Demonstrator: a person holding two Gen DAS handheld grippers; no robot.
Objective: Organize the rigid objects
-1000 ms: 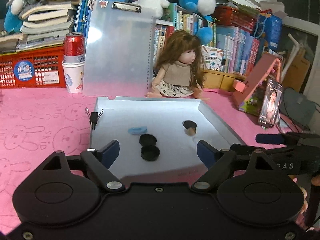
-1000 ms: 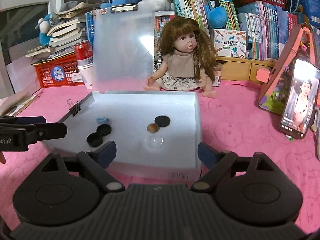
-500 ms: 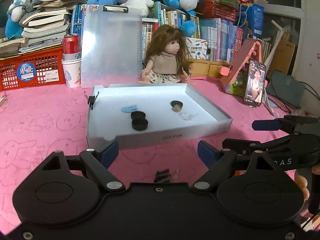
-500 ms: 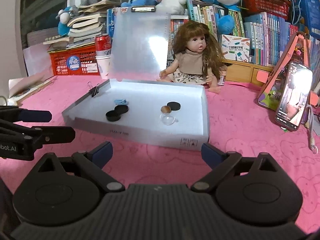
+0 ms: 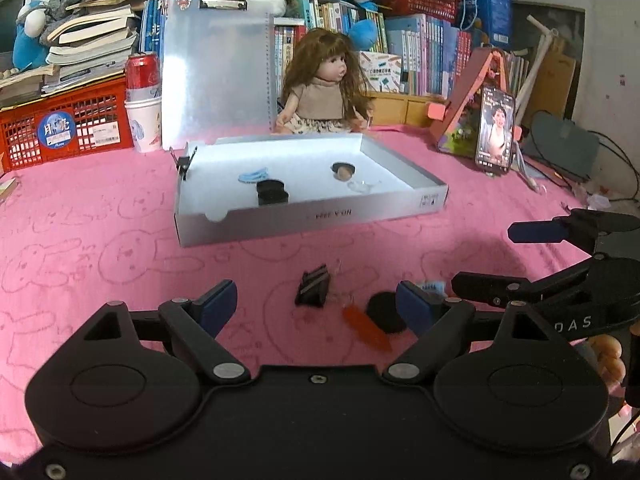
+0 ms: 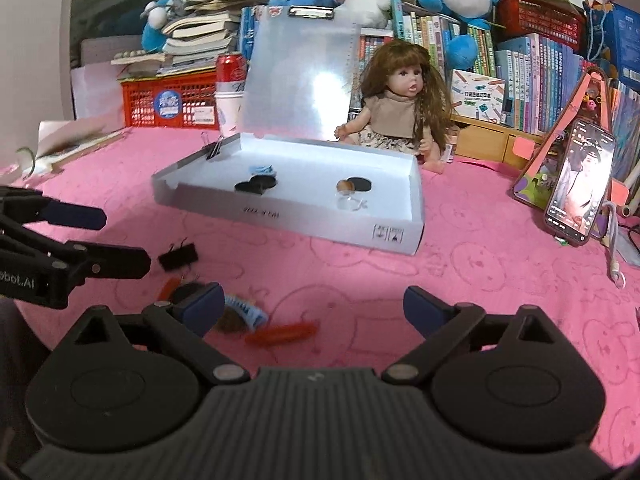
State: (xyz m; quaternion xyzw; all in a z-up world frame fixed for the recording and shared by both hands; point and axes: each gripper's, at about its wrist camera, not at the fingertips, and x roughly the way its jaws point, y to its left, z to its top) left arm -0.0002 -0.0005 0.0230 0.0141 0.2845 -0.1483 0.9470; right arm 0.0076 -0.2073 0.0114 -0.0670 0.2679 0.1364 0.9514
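The table, under a pink cloth, carries a white box already holding black lids and a blue clip. The step in hand looks like the next pickup. Near the front lie a black binder clip, a black lid and an orange piece, close together. Both the left tongs and the right tongs, which have just been widening, stand apart and empty. Open cloth lies before the box's low front wall.

Crowded bookshelf; pink tablecloth

White tray holds 2 black discs; binder clip, orange piece lie on cloth.
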